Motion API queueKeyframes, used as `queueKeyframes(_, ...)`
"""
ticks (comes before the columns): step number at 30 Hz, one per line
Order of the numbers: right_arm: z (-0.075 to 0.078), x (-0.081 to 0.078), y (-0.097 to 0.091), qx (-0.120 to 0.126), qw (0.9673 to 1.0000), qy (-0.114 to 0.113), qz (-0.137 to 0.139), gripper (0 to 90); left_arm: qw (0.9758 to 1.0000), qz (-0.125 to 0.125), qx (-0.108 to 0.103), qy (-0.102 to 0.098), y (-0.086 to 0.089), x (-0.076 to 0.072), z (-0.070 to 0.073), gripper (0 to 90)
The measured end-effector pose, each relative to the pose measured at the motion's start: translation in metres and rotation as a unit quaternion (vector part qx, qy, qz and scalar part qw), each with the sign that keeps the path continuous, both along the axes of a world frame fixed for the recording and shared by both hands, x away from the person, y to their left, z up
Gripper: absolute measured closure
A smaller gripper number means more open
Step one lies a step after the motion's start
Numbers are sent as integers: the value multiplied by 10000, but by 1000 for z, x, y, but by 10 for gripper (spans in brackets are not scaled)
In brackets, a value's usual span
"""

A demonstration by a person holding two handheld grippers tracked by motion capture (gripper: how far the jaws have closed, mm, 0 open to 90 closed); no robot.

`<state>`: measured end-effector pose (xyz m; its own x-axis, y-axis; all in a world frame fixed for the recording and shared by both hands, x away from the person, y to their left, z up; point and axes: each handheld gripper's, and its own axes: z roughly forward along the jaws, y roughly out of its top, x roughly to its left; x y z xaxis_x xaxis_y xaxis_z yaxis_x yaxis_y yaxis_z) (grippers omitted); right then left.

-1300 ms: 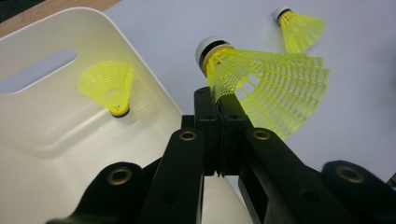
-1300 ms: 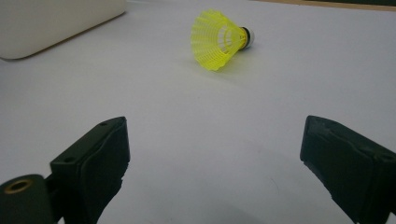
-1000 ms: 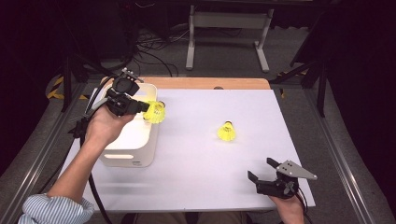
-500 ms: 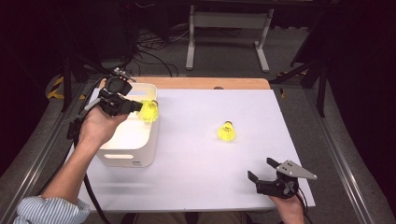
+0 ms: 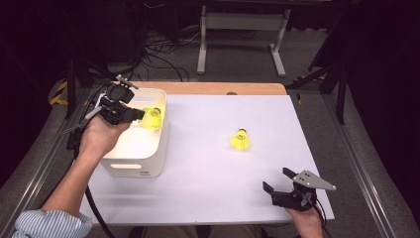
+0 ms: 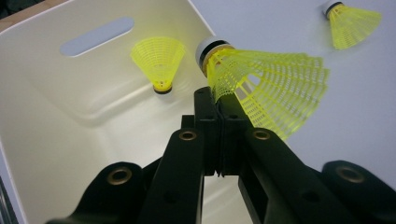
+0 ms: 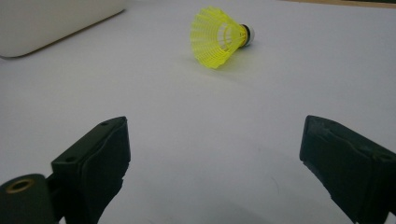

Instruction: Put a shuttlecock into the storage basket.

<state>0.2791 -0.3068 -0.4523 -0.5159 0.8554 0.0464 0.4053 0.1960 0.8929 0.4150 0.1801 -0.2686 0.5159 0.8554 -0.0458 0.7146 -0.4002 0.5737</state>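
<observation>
Left claw [image 6: 219, 100] pinches shuttlecock [image 6: 271, 88], its skirt edge hidden between jaws

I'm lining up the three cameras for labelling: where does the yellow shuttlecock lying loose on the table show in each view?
High view: loose shuttlecock right of centre on the white table.
Left gripper view: top right corner, beyond the held shuttlecock.
Right gripper view: top centre, on its side.
Shared landmark: white bin.

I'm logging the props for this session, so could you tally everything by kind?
Yellow shuttlecocks: 3 — one held over the bin, one inside it, one on the table
White bin: 1
Grippers: 2 — left, right
Total: 6
</observation>
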Motion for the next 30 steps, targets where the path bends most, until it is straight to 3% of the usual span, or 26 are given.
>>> queueKeyframes(30, 0, 0, 0, -3, 10000, -15, 10, 92, 9990, 414, 131, 67, 17, 12, -23, 891)
